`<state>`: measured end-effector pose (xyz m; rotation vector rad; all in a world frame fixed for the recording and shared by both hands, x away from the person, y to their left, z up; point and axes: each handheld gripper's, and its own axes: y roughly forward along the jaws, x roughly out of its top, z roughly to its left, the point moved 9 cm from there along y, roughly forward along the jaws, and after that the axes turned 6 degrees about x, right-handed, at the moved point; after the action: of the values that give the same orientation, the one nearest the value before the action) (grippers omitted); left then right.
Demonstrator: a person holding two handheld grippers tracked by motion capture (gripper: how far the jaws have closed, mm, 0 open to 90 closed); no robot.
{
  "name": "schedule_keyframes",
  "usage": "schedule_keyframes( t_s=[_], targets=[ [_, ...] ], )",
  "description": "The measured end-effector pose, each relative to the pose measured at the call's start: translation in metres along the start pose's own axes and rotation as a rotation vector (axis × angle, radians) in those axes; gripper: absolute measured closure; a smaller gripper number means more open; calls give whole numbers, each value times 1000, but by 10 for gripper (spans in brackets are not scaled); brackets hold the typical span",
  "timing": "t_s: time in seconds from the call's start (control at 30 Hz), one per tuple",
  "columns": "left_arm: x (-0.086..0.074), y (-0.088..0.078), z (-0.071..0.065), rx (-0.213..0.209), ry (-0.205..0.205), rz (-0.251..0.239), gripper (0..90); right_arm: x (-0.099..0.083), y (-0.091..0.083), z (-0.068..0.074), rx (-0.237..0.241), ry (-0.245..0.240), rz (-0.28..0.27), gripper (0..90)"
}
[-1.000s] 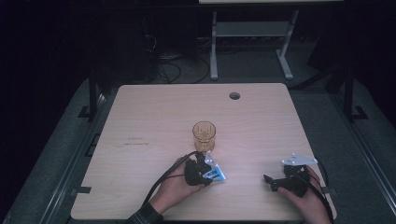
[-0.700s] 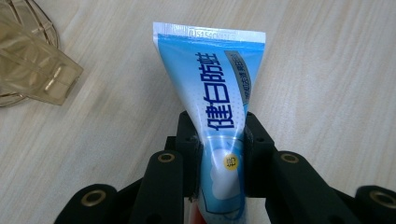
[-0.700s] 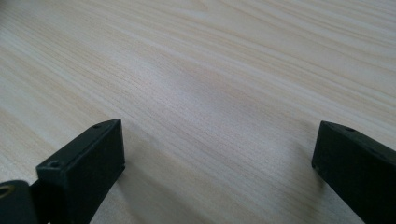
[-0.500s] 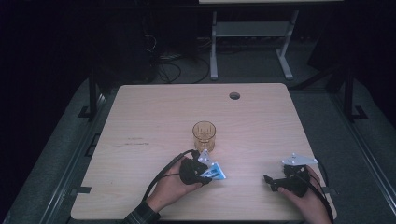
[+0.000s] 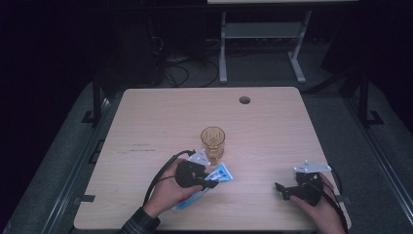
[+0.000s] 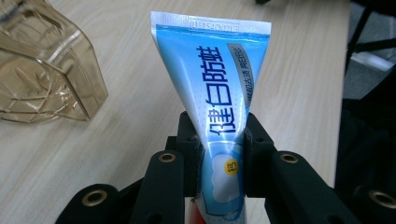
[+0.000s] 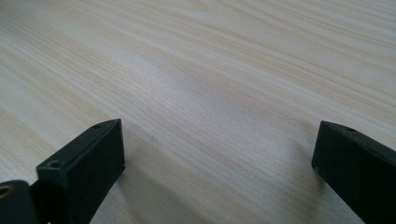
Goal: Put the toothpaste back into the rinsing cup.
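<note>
Left tool (image 6: 219, 140) clamped around blue toothpaste tube (image 6: 219, 79), beside amber glass (image 6: 42, 70)

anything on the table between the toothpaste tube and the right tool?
Nothing. In the high view, bare wood runs from the toothpaste tube, clamped in the left tool, to the right tool. The amber glass stands behind the tube, off that stretch.

I log one light wooden table (image 5: 272, 141), with a round cable hole (image 5: 244, 100) near its far edge at 1 o'clock. Beyond it at 12 o'clock I see a white metal stand (image 5: 263, 30) on the grey floor (image 5: 336, 112), and at 11 o'clock a tangle of dark cables (image 5: 170, 73).
</note>
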<state>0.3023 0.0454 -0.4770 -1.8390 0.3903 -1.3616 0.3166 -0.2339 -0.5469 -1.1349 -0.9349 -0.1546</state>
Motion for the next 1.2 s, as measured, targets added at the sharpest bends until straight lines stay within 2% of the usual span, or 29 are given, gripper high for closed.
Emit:
schedule_keyframes(
  t_s=[0.1, 0.3, 0.43, 0.57, 0.9, 1.2],
  targets=[
    [2, -6, 0, -17, -4, -35, 731, 0, 0, 0, 0, 0, 0, 18],
    [5, -17, 1, -79, -15, -102, 729, 0, 0, 0, 0, 0, 0, 17],
    [7, -20, 3, -96, -15, -135, 729, 0, 0, 0, 0, 0, 0, 17],
    [10, -22, 3, -94, -7, -168, 728, 0, 0, 0, 0, 0, 0, 18],
    [23, -34, 9, -76, 6, -212, 726, 0, 0, 0, 0, 0, 0, 18],
    [37, -49, 17, -68, -9, -260, 724, 0, 0, 0, 0, 2, 0, 18]
  ],
)
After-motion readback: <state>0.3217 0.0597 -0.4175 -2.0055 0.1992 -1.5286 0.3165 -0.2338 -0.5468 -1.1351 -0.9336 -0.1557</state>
